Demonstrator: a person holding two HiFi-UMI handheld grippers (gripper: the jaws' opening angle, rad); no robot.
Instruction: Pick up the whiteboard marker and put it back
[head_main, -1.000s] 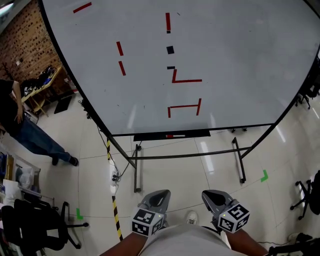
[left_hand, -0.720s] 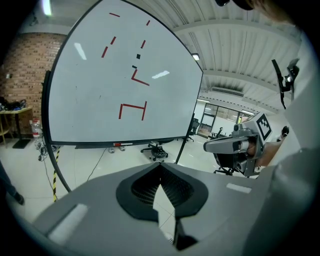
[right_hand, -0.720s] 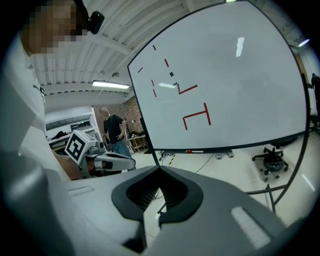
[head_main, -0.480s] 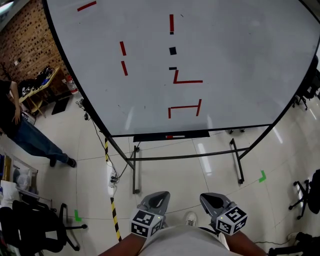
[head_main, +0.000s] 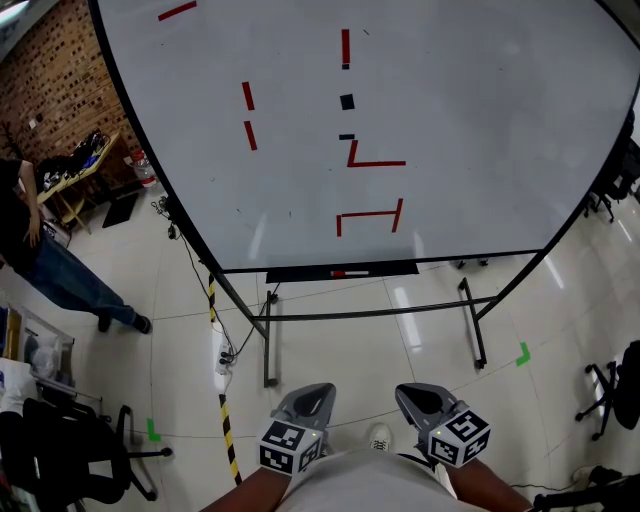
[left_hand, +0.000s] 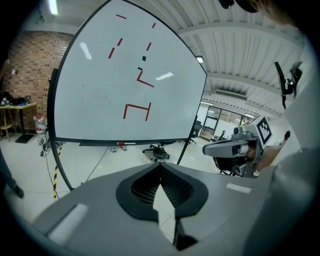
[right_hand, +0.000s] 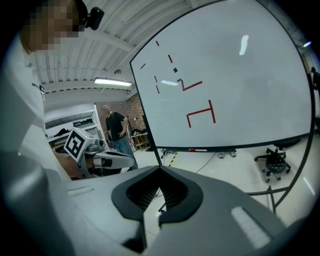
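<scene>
The whiteboard marker (head_main: 350, 273), white with a red cap, lies on the black tray (head_main: 300, 274) under the big whiteboard (head_main: 480, 120). It also shows in the left gripper view as the marker (left_hand: 118, 143) and in the right gripper view as the marker (right_hand: 198, 149). My left gripper (head_main: 309, 394) and right gripper (head_main: 411, 394) hang low near my body, far short of the tray. Both have their jaws closed tip to tip with nothing between them, as the left gripper (left_hand: 160, 168) and right gripper (right_hand: 160, 171) show in their own views.
The whiteboard's metal stand (head_main: 372, 314) spreads legs over the tiled floor. A power strip with cable (head_main: 228, 358) and yellow-black floor tape (head_main: 229, 425) lie at the left. A person (head_main: 45, 255) stands far left, with office chairs (head_main: 70, 455) nearby and another chair (head_main: 612, 392) at right.
Both grippers have drifted slightly down and left in the head view. The view has shifted a little, and the person at left has stepped slightly.
</scene>
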